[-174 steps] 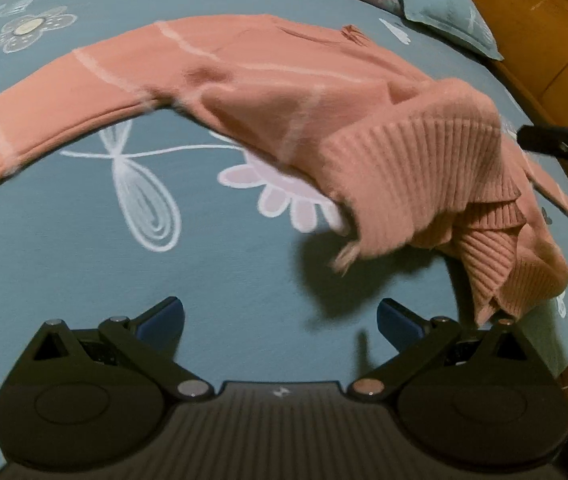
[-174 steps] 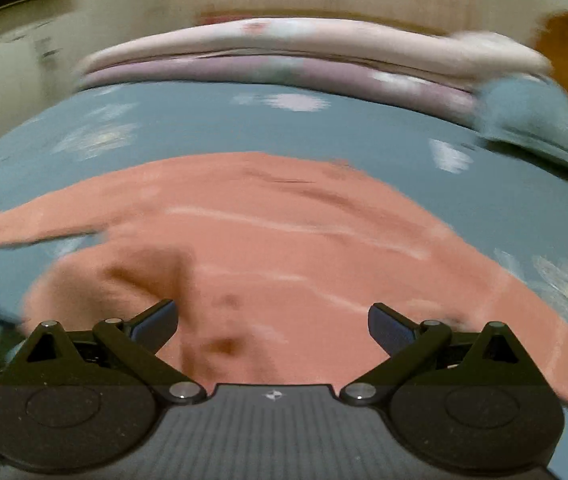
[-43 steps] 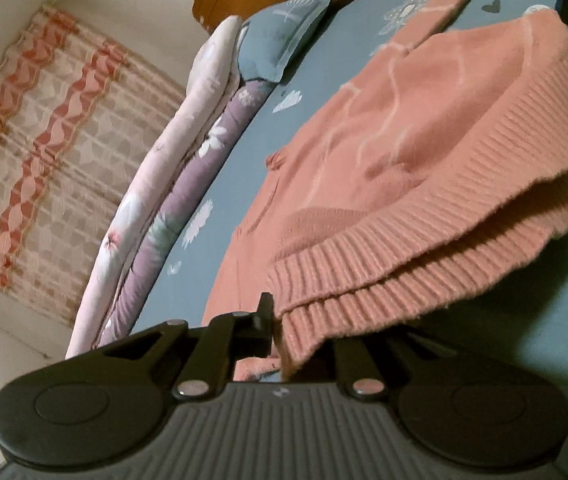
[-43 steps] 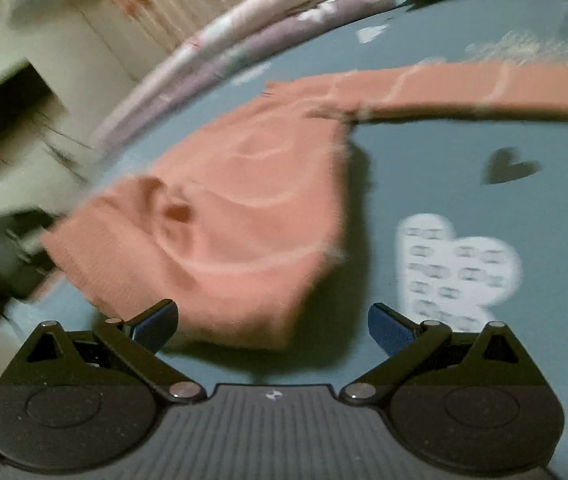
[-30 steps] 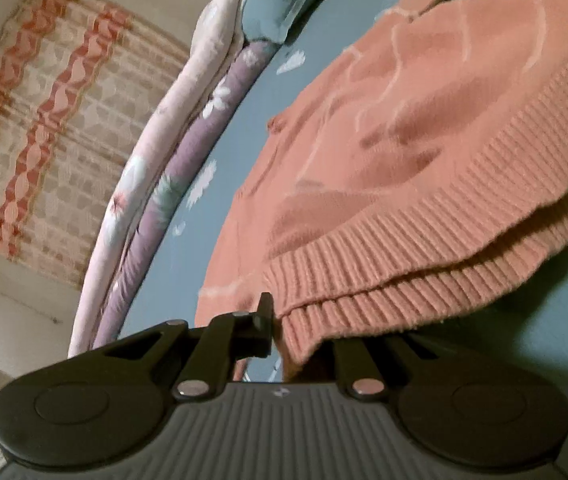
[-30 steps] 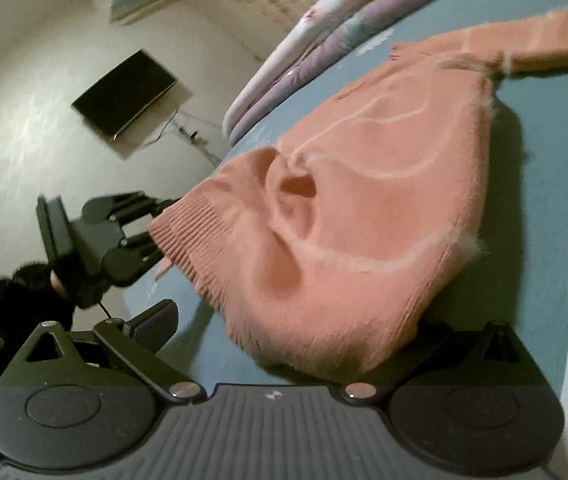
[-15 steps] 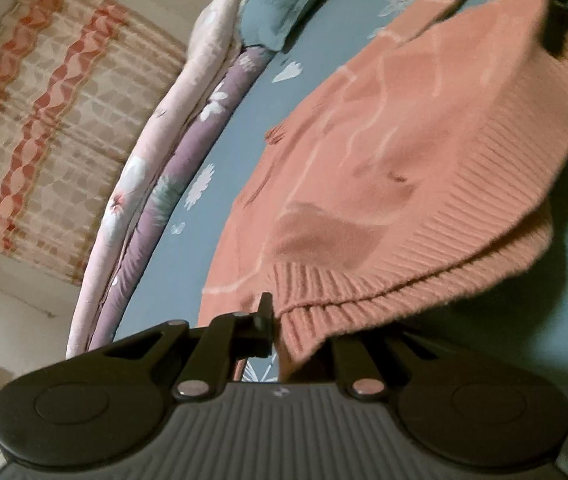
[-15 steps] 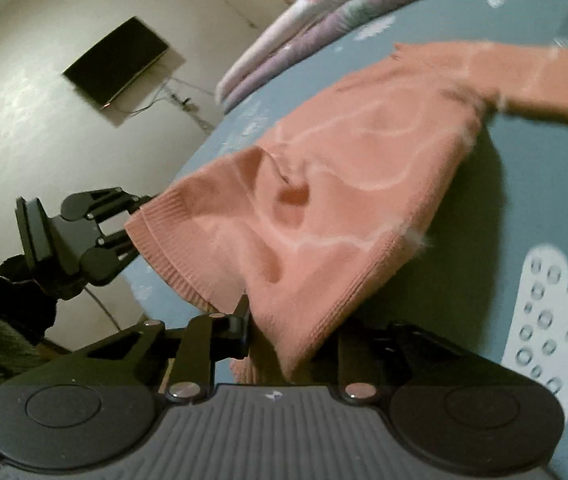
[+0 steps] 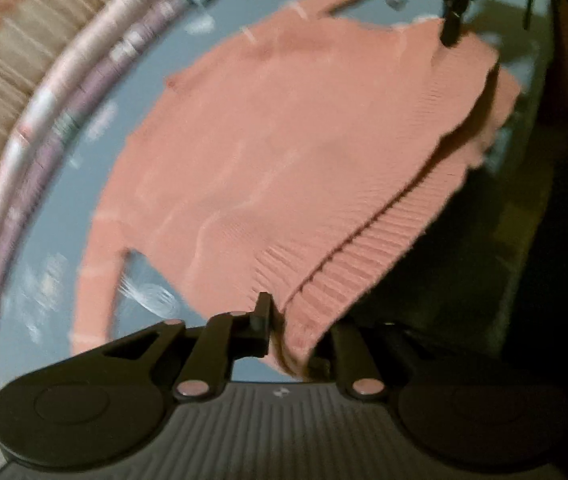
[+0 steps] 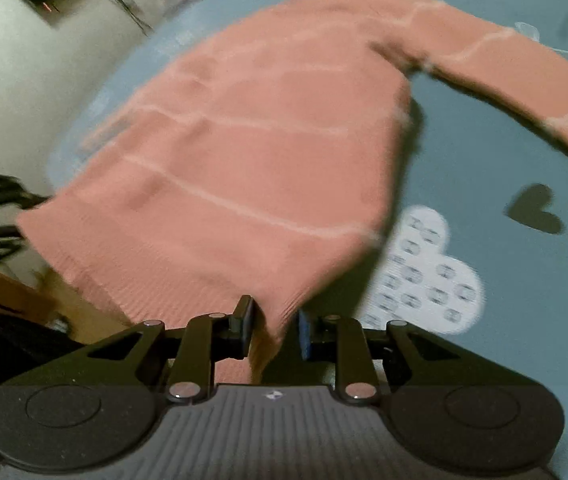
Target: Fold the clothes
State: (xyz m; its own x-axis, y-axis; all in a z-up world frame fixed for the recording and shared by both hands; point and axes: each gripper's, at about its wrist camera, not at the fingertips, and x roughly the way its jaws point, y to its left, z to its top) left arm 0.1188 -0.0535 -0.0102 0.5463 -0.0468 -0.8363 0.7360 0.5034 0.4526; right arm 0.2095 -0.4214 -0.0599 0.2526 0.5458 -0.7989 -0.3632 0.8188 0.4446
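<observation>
Bedroom; bed (image 10: pixel 484 152) under a blue flower-print sheet, curtain and rolled quilts at its far side. Left gripper (image 9: pixel 296 334): fingers pinch one ribbed hem corner of the pink sweater (image 9: pixel 284 152), having just eased slightly. Right gripper (image 10: pixel 274 326): fingers, just closed, pinch the opposite hem corner. Beyond the fingers the hem hangs taut and raised; body and both sleeves spread over the sheet. Judgement: garment flattened and gripped, no fold made yet; sleeves and body folds remain.

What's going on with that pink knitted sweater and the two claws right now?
Left gripper and right gripper each clamped on the ribbed hem. Pink knitted sweater lifted at the hem, sleeves on the blue floral bedsheet. Nothing in the way.
</observation>
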